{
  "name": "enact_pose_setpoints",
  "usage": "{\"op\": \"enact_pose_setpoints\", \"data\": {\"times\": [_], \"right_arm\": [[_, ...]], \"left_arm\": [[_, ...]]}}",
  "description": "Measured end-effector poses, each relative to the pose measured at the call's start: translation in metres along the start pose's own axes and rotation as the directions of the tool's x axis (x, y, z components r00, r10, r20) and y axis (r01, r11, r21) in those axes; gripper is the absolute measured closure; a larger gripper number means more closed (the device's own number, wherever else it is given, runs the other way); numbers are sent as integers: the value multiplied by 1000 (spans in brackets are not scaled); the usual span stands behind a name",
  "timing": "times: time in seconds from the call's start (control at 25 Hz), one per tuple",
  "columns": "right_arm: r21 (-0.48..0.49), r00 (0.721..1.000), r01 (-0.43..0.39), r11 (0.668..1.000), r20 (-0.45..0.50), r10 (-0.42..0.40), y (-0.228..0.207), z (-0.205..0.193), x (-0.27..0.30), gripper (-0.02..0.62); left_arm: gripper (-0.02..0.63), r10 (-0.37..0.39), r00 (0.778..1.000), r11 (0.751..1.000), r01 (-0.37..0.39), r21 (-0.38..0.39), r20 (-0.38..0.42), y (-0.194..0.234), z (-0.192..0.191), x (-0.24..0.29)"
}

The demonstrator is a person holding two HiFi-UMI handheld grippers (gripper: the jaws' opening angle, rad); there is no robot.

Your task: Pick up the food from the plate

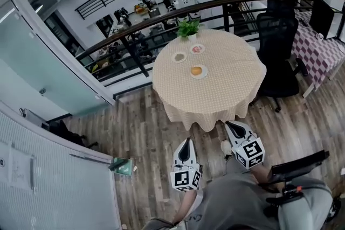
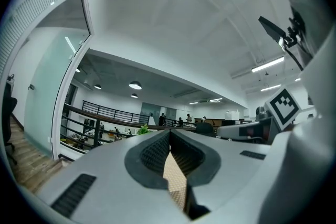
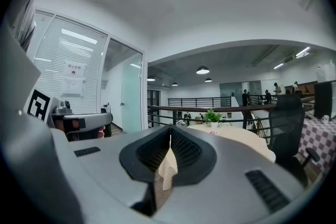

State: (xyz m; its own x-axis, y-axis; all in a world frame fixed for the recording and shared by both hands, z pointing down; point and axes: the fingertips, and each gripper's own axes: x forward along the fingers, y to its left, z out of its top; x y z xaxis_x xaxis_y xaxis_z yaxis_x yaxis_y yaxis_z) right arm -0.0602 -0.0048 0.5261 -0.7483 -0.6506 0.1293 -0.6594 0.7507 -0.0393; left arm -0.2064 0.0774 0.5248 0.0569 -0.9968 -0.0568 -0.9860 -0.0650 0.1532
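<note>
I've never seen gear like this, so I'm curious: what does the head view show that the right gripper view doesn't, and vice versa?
Only the head view: the plate of orange food from above, and the person's grey top. Only the right gripper view: round ceiling lamps and, close up, the right gripper shut and empty. Both: the round table, potted plant and black chair.

Far off, the three small white plates (image 1: 204, 74) on the round tabletop with the beige checked cloth (image 1: 215, 94) were too small to read: an orange dab of food (image 1: 196, 70) on the nearest, its kind impossible to tell. The person in the grey top (image 1: 237, 207) was cut off by the bottom edge. In its own view, the right hand-held gripper (image 3: 170, 129) hid part of that tabletop.
</note>
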Motion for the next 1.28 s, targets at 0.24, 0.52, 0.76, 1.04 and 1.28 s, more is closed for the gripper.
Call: {"op": "enact_pose_setpoints", "data": {"times": [0.24,0.52,0.76,1.04,1.28], "right_arm": [[27,999,-35,999,-8,35,-40,-6,57,580],[43,996,-87,995,-1,87,-95,8,127,580],[79,995,-103,992,-3,104,-153,18,170,580],[81,994,-107,991,13,106,-208,36,212,580],[111,996,-89,990,20,87,-237,49,220,580]], "left_arm": [[594,6,1000,1000,-6,11,-8,12,-7,65],[594,6,1000,1000,-6,29,-27,18,-6,156],[594,31,998,999,-29,28,-59,17,-7,228],[594,44,998,998,-43,38,-41,15,19,285],[594,61,997,998,-59,24,-50,10,23,314]]}}
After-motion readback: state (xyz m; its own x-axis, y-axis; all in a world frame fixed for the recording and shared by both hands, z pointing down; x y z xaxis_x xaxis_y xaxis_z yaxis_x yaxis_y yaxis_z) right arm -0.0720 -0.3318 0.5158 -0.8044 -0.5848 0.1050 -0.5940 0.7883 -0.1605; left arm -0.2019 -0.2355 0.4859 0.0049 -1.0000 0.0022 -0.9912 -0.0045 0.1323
